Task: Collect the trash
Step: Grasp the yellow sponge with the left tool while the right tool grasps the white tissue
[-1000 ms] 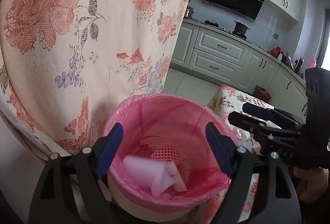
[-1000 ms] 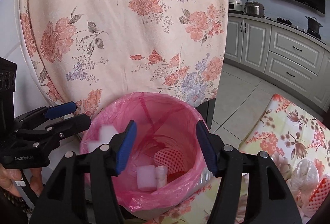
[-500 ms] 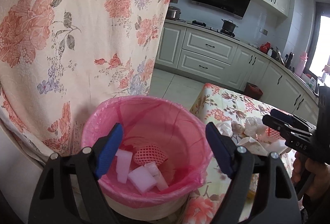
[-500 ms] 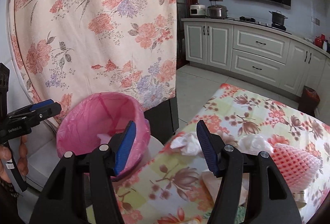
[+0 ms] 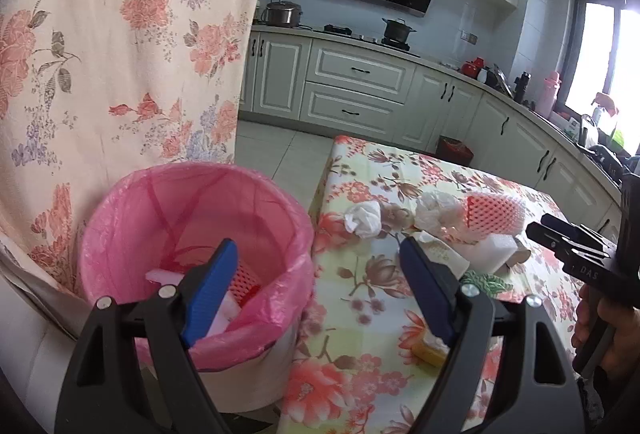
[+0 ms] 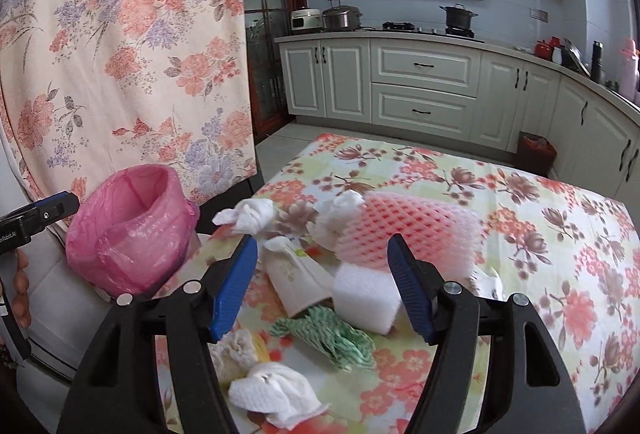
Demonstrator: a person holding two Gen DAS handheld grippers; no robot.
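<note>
Right tongs (image 6: 322, 286) opening, empty, above the trash: crumpled white tissues (image 6: 250, 216), pink foam net (image 6: 408, 230), white block (image 6: 366, 294) on counter (image 6: 560, 234). Left tongs (image 5: 316, 290) wide, empty, at pink-lined bin (image 5: 192, 218).

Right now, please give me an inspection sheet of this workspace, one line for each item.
Surface: table under a flowered cloth.
Job's things: bin with pink bag beside the table, foam pieces and red net inside; on the table, crumpled tissues, pink foam net, white foam block, paper cup lying down, green-white string.
Clutter: nothing seen.
Grippers: left gripper open, empty; right gripper opening, empty, above the pile.
Cables: nothing seen.
Surroundings: flowered curtain, kitchen cabinets, pots on the counter.
</note>
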